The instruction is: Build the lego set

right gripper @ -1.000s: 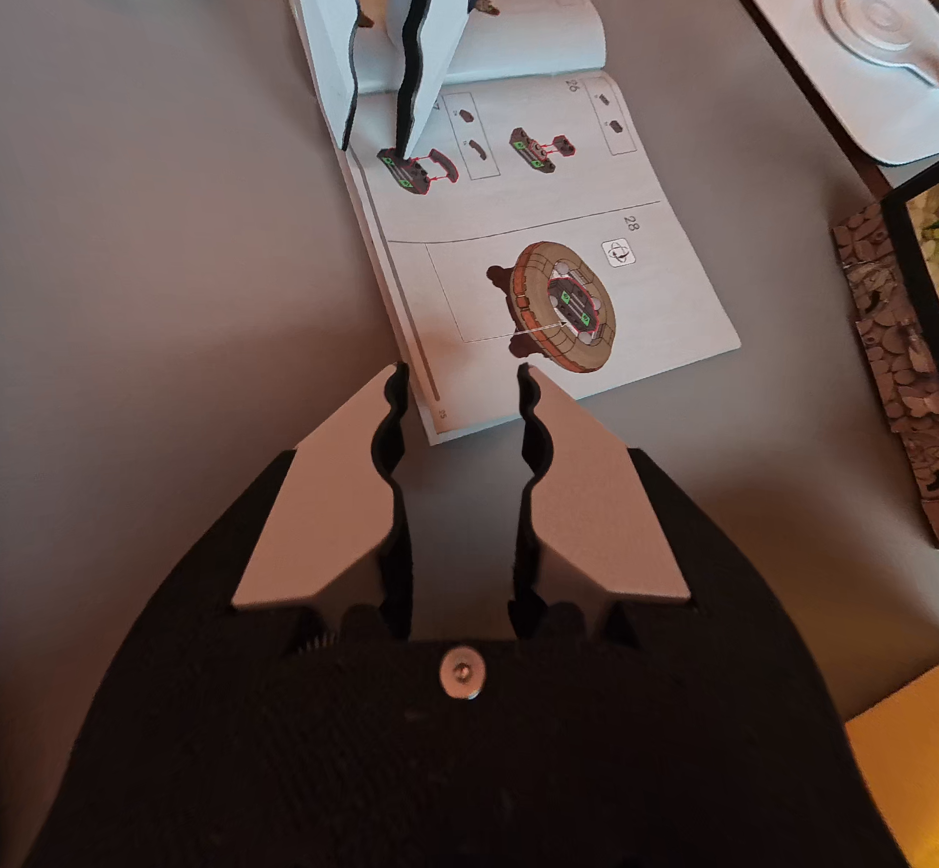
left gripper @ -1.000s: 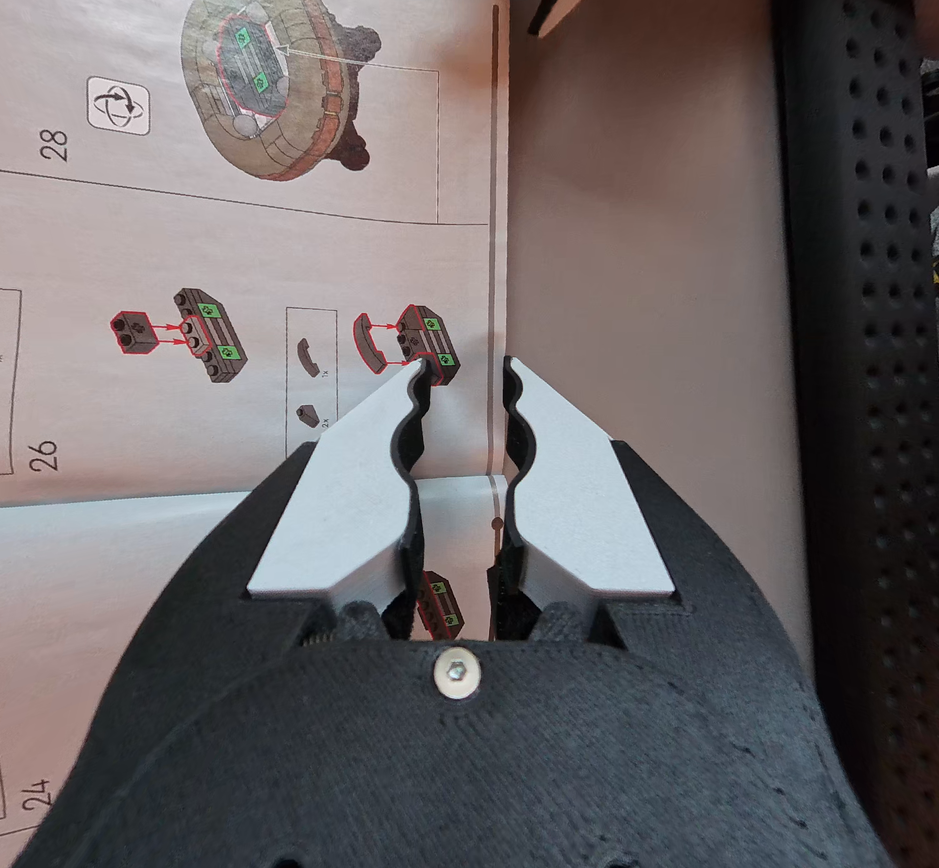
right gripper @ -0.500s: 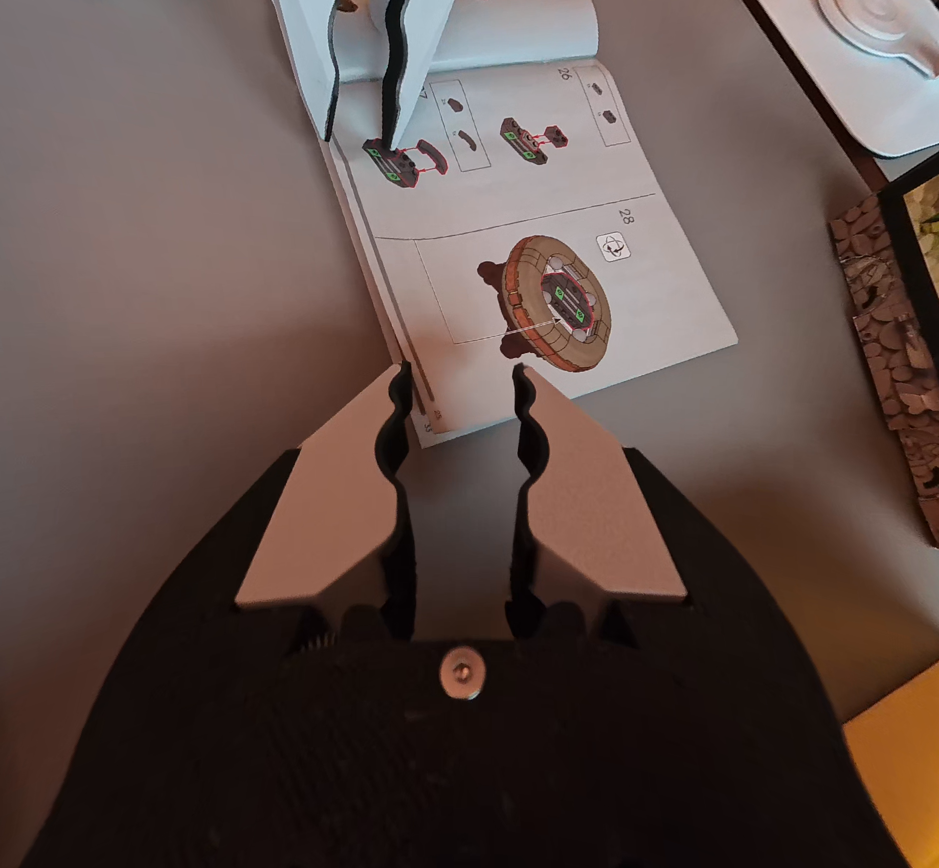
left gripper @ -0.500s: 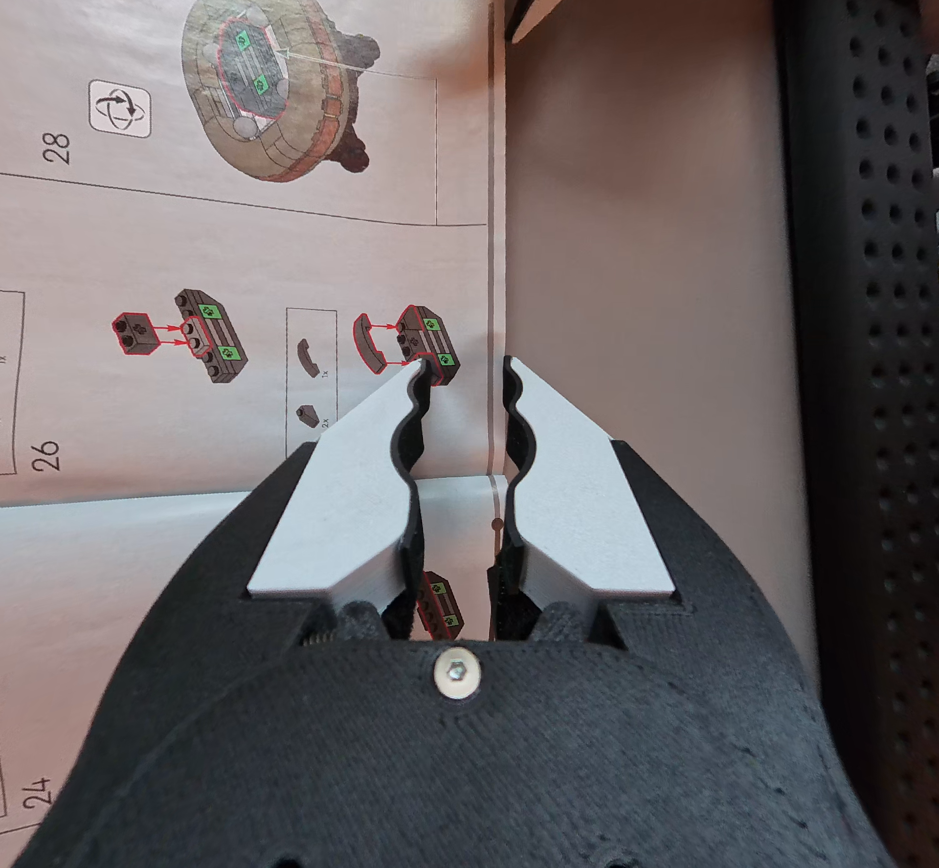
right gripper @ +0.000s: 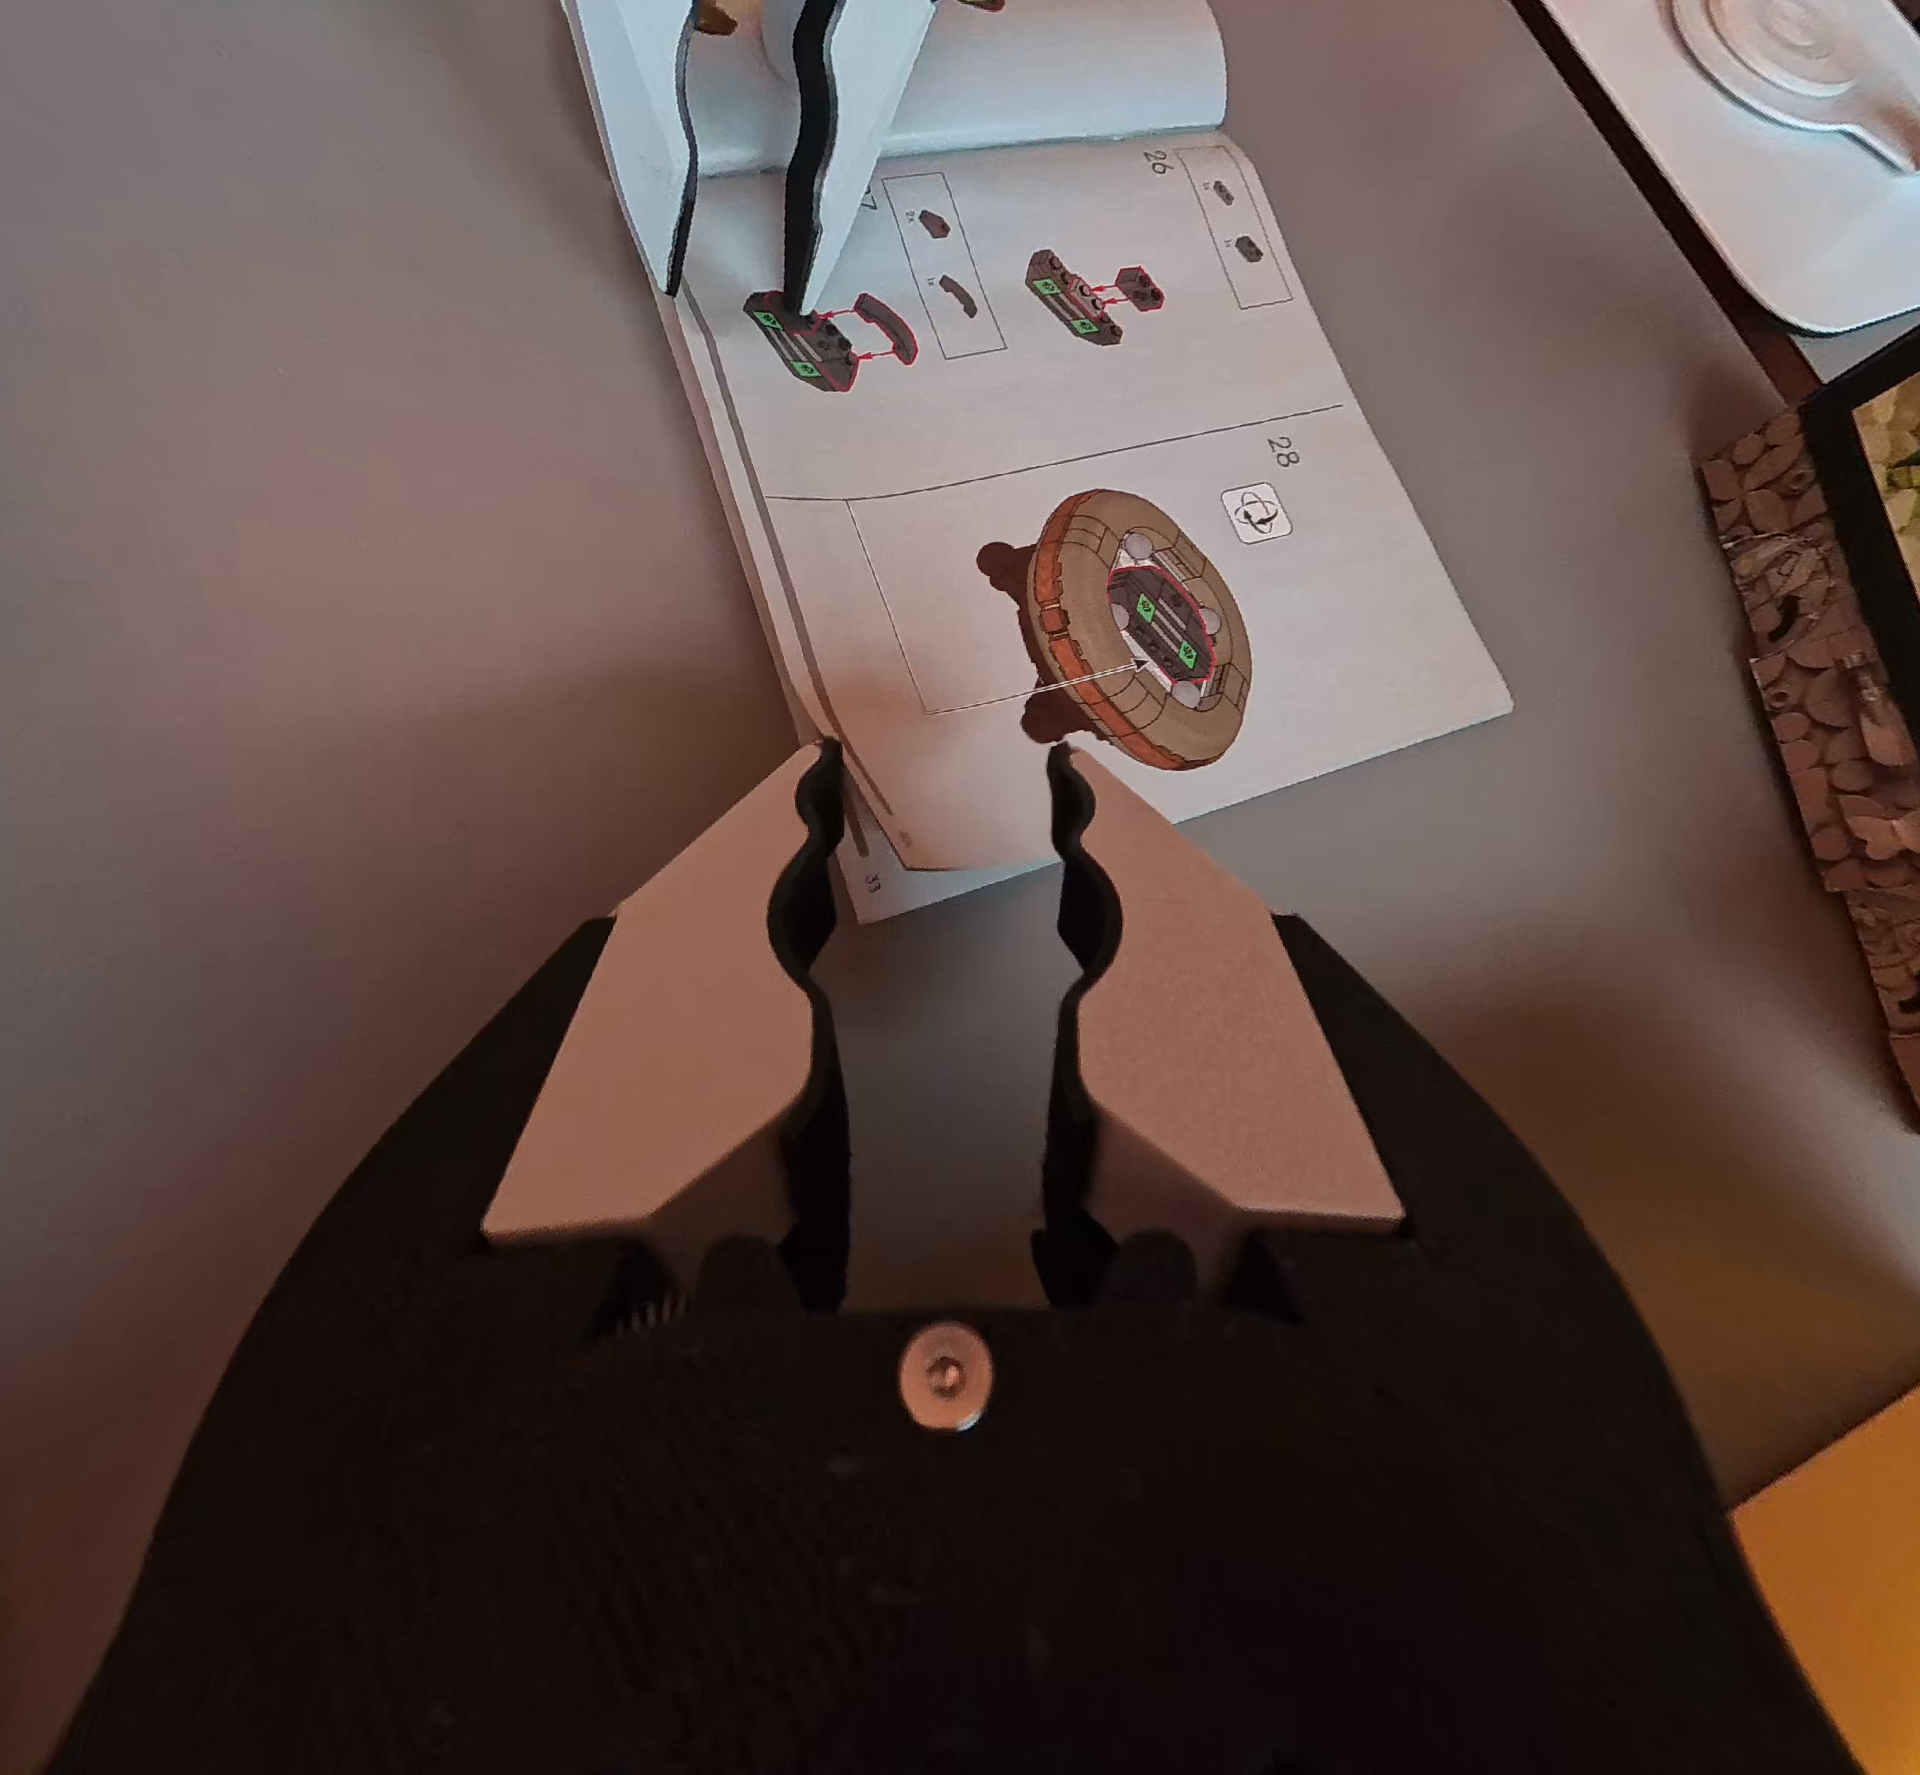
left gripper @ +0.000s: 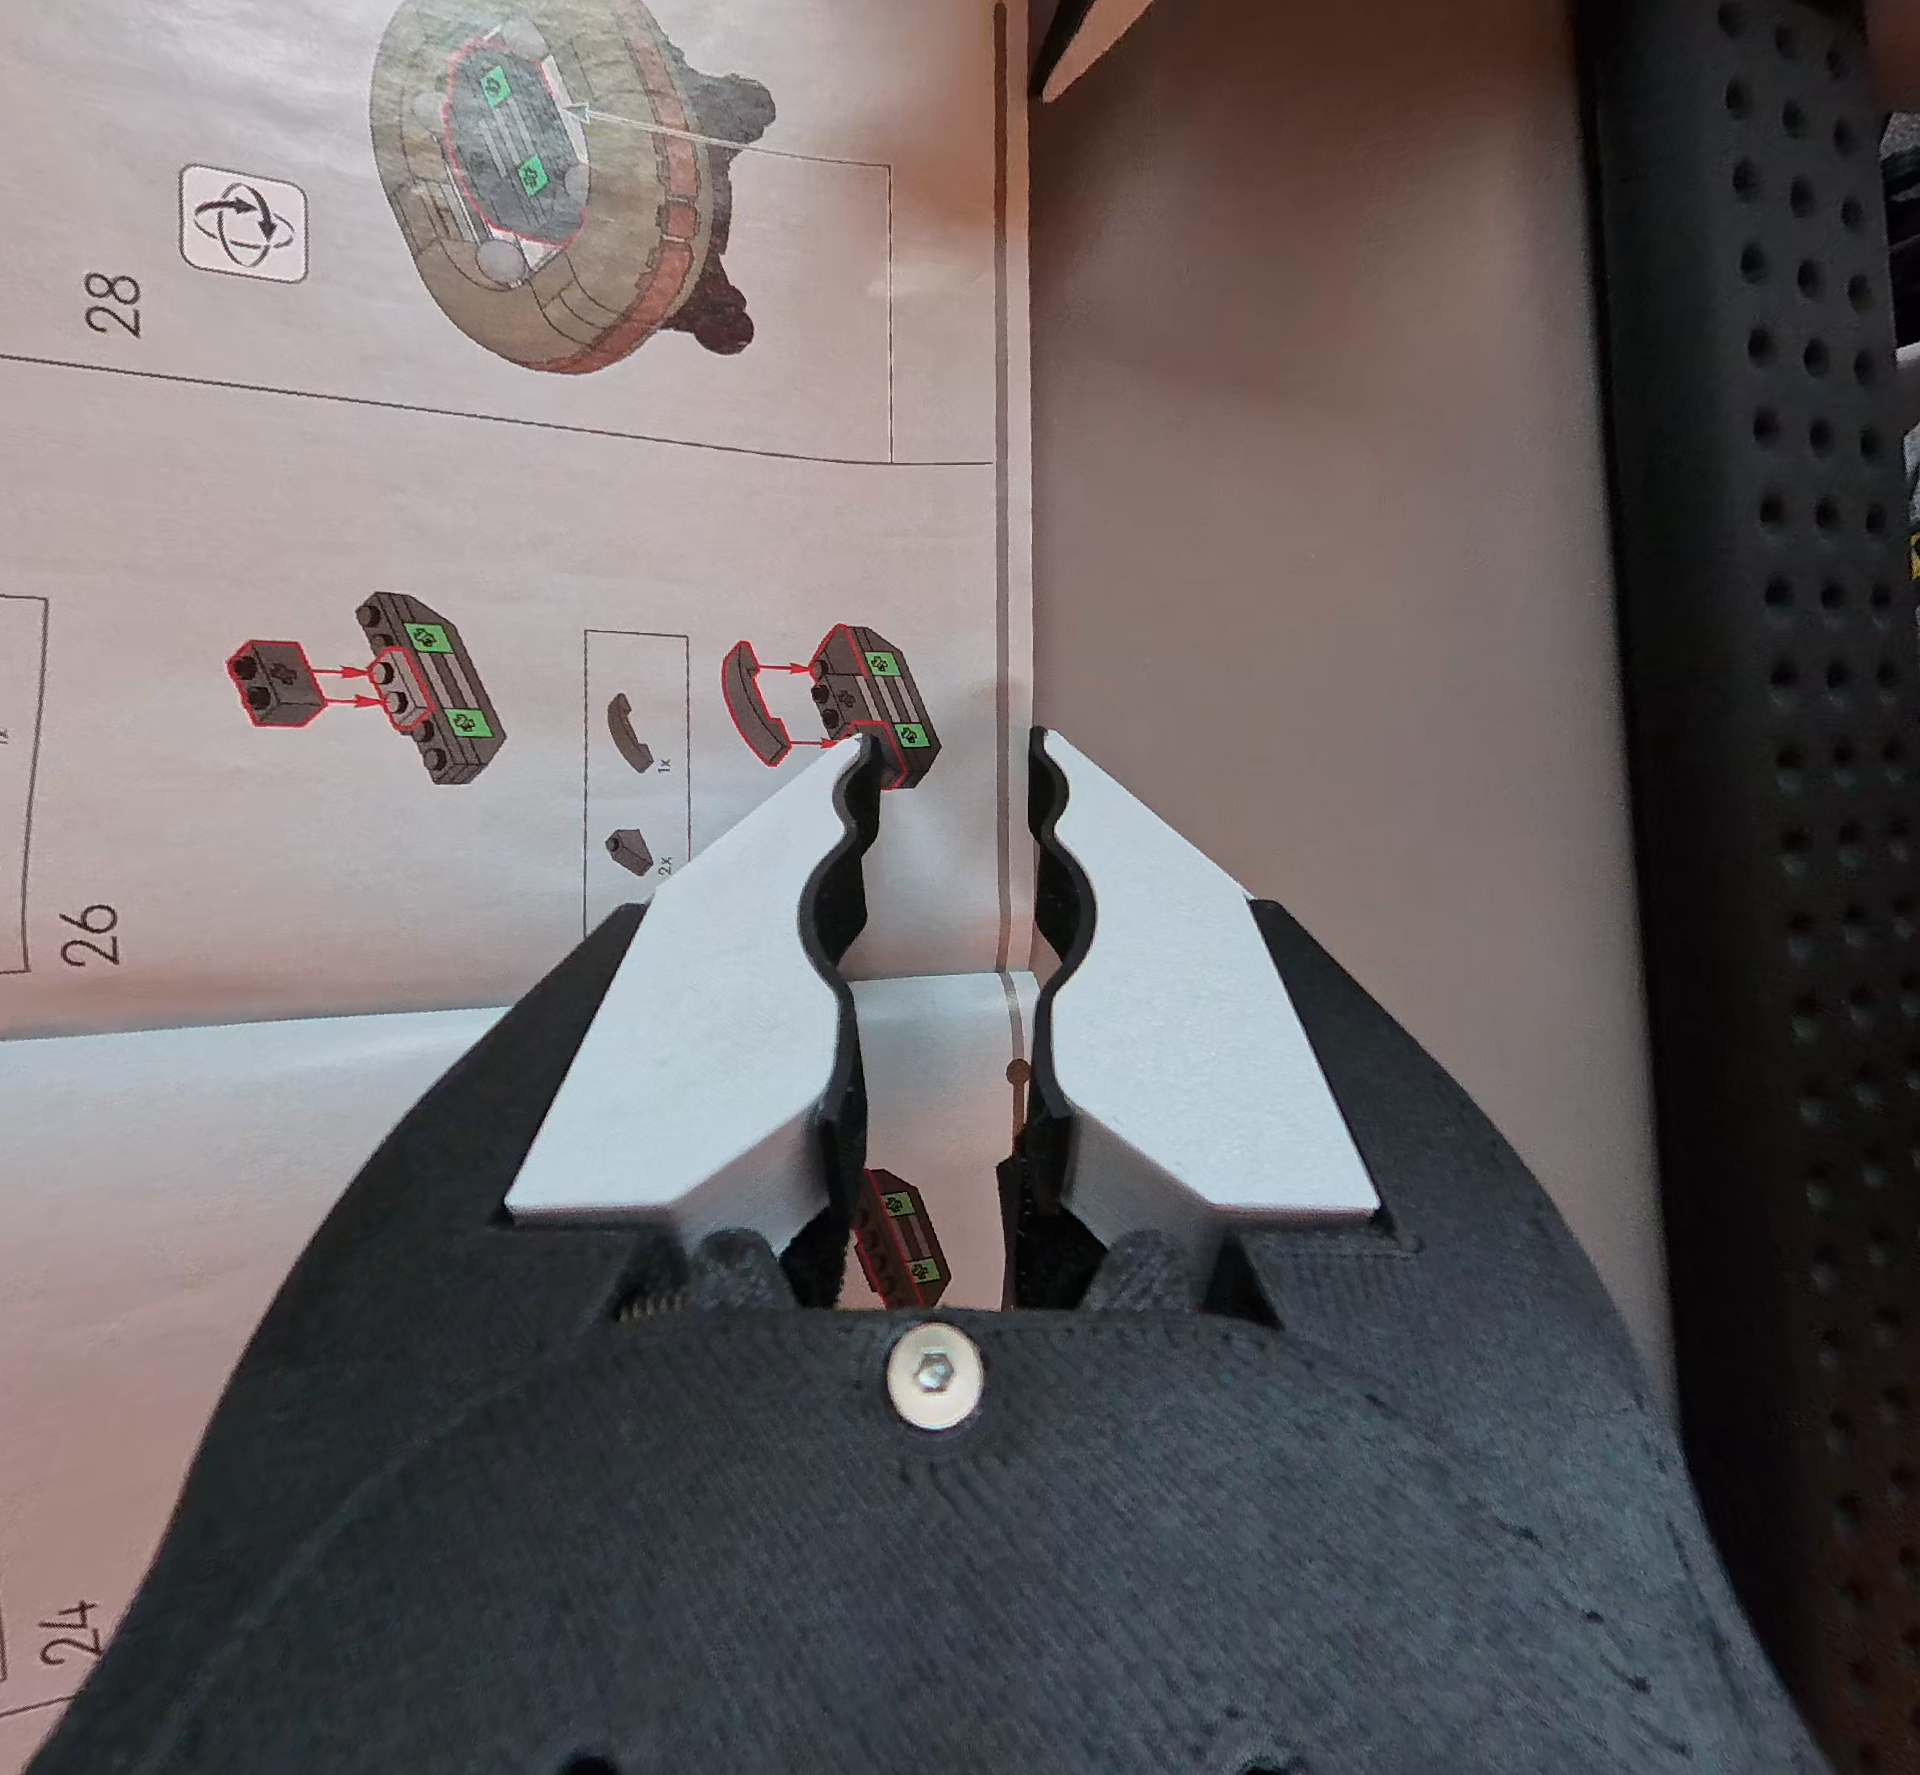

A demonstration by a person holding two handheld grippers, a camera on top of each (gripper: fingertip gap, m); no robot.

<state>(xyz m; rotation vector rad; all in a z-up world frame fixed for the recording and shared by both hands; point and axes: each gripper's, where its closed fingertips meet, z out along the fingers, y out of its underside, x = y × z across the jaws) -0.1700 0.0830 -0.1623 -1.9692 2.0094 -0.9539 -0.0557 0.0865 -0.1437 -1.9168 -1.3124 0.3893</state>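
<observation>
We hold our left gripper [left gripper: 948,738] low over the open instruction booklet [left gripper: 520,499]. Its two fingers stand a little way apart, with nothing between them, and their tips sit just by the outer edge of the page. From the right wrist view, one fingertip [right gripper: 800,297] seems to press on the paper, right on a small drawing of a dark brick piece. We think it is there to keep the booklet flat and still.

Our right gripper [right gripper: 940,757] comes in from the other end of the booklet [right gripper: 1091,478]. Its fingers are also partly apart and hold nothing. Its tips hang over the near corner of the page. We think it is getting ready to catch that corner and turn the page, but we cannot be sure.

We see no real bricks in either view, only drawings of them. So the set itself is out of sight, and the building step has not started here.

The left wrist view shows the page close up and a black panel with many small holes [left gripper: 1787,686] along the side. The right wrist view shows more of the grey table [right gripper: 312,478], a white tray-like thing [right gripper: 1714,94] at the far corner, and a patterned mat [right gripper: 1829,686] to the side.
</observation>
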